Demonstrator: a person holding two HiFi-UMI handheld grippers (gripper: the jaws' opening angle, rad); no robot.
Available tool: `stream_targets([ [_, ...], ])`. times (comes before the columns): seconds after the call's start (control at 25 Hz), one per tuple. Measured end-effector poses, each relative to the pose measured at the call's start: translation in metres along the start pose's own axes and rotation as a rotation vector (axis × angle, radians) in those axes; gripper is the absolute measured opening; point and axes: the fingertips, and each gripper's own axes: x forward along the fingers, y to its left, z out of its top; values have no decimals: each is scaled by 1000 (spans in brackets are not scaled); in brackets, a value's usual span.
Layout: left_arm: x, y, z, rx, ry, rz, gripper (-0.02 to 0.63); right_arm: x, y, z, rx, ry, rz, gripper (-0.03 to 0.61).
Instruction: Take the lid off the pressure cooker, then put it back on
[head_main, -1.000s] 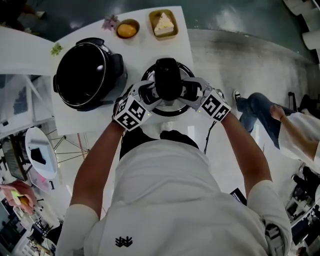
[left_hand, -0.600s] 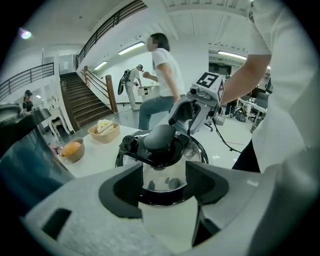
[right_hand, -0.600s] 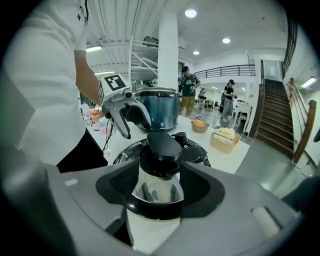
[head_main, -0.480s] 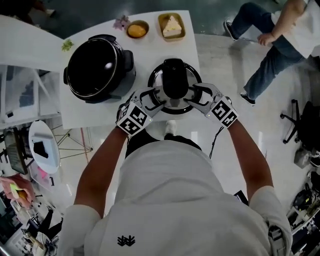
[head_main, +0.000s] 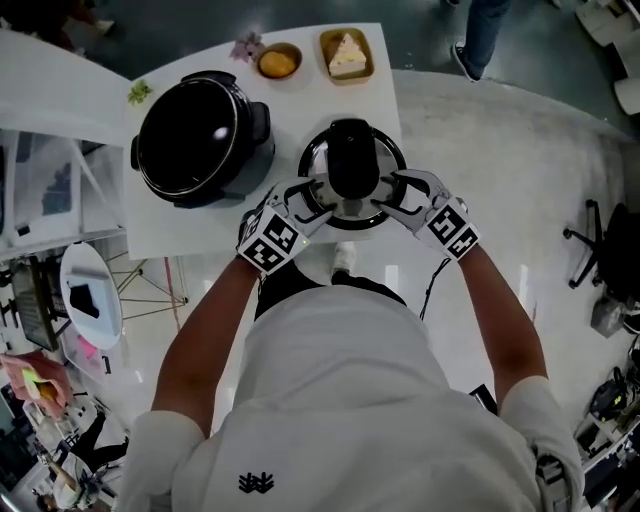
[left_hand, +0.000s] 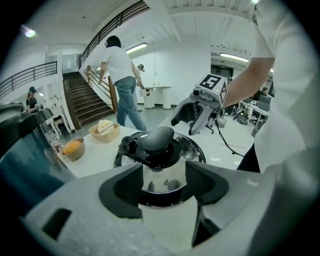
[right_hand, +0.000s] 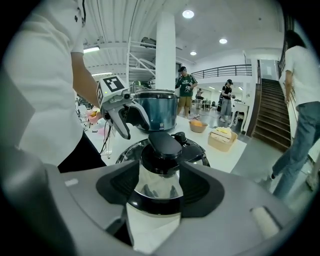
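Observation:
The chrome lid (head_main: 318, 160) with its black handle (head_main: 350, 160) lies on the white table (head_main: 200, 225), to the right of the open black pressure cooker pot (head_main: 195, 140). My left gripper (head_main: 315, 200) stands open at the lid's near-left rim. My right gripper (head_main: 392, 200) stands open at its near-right rim. In the left gripper view the lid (left_hand: 160, 145) shows between the wide jaws of the left gripper (left_hand: 162, 187). The right gripper view shows the same lid (right_hand: 162, 150) between the jaws of the right gripper (right_hand: 159, 192). Neither gripper's pads visibly press on the lid.
At the table's far edge stand a bowl with an orange item (head_main: 278, 62) and a tray with a cake wedge (head_main: 347, 55). The table's near edge runs just under the lid. A person's legs (head_main: 485, 25) are at the top; an office chair (head_main: 610, 260) stands right.
Both grippers have drawn back a little from the handle toward the lid's near rim. The lid has stayed in place. The person in the background has walked off toward the top.

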Motion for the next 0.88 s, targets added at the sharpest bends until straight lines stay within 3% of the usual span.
stream_targets([
  [0.88, 36, 20, 23, 14, -13, -52, 304, 37, -16, 18, -109, 19, 92, 279],
])
